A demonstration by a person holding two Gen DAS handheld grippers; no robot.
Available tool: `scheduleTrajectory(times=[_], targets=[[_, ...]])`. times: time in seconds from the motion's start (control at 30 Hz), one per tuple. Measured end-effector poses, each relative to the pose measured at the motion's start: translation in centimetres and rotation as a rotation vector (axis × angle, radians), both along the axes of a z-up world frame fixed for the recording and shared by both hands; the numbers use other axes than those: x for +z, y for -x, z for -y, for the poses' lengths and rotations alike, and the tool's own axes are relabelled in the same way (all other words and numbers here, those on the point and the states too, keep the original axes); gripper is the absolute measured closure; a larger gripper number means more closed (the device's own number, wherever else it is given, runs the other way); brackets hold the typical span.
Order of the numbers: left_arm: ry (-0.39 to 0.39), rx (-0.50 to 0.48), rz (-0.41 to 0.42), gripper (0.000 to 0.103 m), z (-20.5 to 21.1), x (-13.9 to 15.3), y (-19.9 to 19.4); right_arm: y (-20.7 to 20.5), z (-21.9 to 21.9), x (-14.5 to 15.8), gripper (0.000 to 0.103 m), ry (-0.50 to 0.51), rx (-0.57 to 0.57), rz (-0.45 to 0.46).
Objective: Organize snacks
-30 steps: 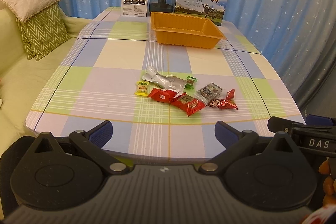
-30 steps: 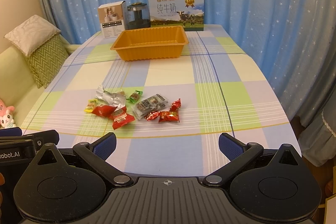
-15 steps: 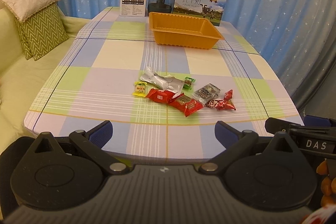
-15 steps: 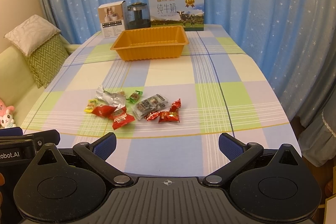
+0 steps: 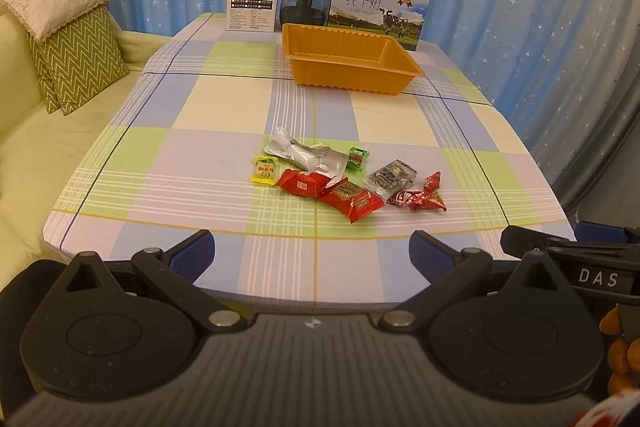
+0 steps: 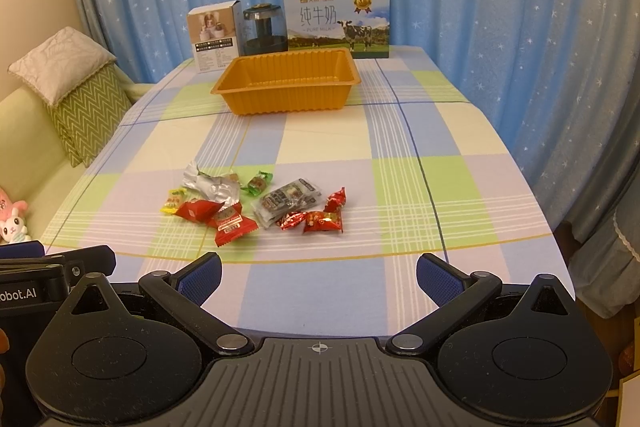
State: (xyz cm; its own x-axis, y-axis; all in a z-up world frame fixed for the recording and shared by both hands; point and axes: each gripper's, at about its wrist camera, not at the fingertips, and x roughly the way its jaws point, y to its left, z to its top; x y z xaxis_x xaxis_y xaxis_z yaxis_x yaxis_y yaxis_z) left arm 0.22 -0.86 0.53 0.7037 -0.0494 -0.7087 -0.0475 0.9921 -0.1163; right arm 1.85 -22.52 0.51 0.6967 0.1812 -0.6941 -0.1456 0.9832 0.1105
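Both hand-held grippers, left (image 5: 312,253) and right (image 6: 319,273), gape wide at the bench (image 5: 224,107) edge; snacks (image 5: 348,179) at 12 o'clock, orange tray (image 5: 348,57) beyond.

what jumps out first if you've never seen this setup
A small heap of bright snack packets lies near the front of the checked table. Behind it, toward the far end, sits an empty orange tray, with a milk carton box behind it. Both grippers, left and right, are open.

Warm, dim indoor light, soft shadows, sharp focus, strong fisheye bending at edges.
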Motion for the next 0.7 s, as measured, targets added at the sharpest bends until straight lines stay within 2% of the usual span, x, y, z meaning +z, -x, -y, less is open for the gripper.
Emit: scheduleTrajectory(times=[0.7], targets=[[0.005, -0.001, 0.001, 0.0, -0.11, 0.02, 0.14, 0.05, 0.03, -0.06, 0.0, -0.001, 0.0, -0.001]])
